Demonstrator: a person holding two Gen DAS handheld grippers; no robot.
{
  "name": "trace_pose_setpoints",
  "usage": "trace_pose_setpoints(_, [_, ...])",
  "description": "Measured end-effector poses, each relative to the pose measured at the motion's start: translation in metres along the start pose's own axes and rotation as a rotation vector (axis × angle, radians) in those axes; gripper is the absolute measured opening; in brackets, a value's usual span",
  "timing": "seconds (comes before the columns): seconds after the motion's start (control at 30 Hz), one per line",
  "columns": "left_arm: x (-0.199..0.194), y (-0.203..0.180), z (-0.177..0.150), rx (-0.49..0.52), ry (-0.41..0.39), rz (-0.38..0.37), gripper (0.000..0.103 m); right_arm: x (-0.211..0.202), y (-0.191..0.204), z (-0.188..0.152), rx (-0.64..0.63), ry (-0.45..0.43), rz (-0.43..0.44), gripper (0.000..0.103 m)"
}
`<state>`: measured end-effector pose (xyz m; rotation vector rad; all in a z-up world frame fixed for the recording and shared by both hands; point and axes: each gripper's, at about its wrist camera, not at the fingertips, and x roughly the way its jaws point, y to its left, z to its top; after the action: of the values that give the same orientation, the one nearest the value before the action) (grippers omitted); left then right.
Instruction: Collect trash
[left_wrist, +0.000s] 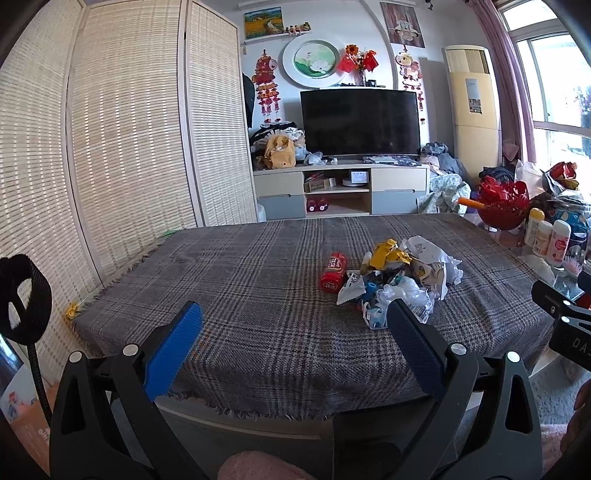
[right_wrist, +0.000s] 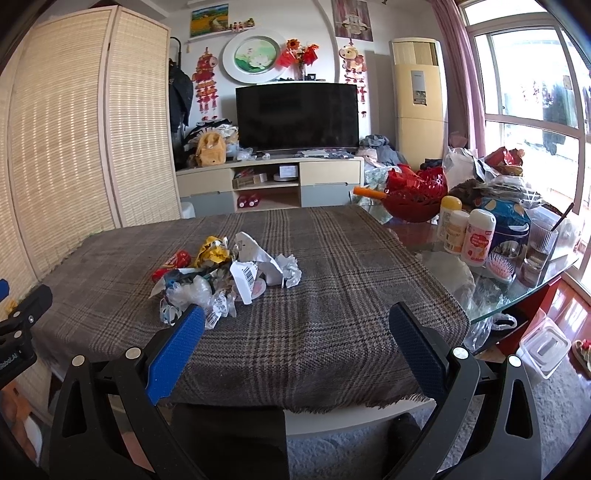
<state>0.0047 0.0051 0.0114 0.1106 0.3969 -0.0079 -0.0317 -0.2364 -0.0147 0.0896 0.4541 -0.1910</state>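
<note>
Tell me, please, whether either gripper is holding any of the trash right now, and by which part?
Nothing is held. The left gripper and right gripper are both open and empty, short of the trash pile on the plaid cloth.

A grey plaid cloth (right_wrist: 314, 295) is covering the table, its fringe hanging over the near edge. Beyond it, a dark television (right_wrist: 297, 116) is standing on a low cabinet (right_wrist: 269, 181), with a yellow backpack (right_wrist: 210, 149) sitting just beside it. A woven folding screen (left_wrist: 129, 129) is lining the left wall. On the bare glass at the right, a red basket (right_wrist: 415, 197), three white bottles (right_wrist: 465, 234) and what is possibly a pink hairbrush (right_wrist: 500, 266) are crowding together. A tall cream air conditioner (right_wrist: 419, 96) is standing near the window (right_wrist: 528, 81).
</note>
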Motion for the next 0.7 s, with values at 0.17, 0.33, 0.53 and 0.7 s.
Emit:
trace_pose_setpoints(0.17, [0.011,0.001,0.005,0.024,0.014,-0.002,0.095,0.007,-0.004,0.019,0.009,0.033,0.029,0.100])
trace_pose_setpoints(0.33, [0.026,0.001,0.010,0.041,0.040,-0.063,0.095,0.024,-0.009,0.033,0.067,0.095,0.089,0.100])
trace_pose_setpoints(0.53, [0.047,0.001,0.009,0.050,0.079,-0.102,0.095,0.064,-0.010,0.041,0.111,0.222,0.108,0.100])
trace_pose_setpoints(0.7, [0.069,-0.003,0.013,0.065,0.139,-0.112,0.095,0.090,0.001,0.047,0.099,0.278,0.124,0.100])
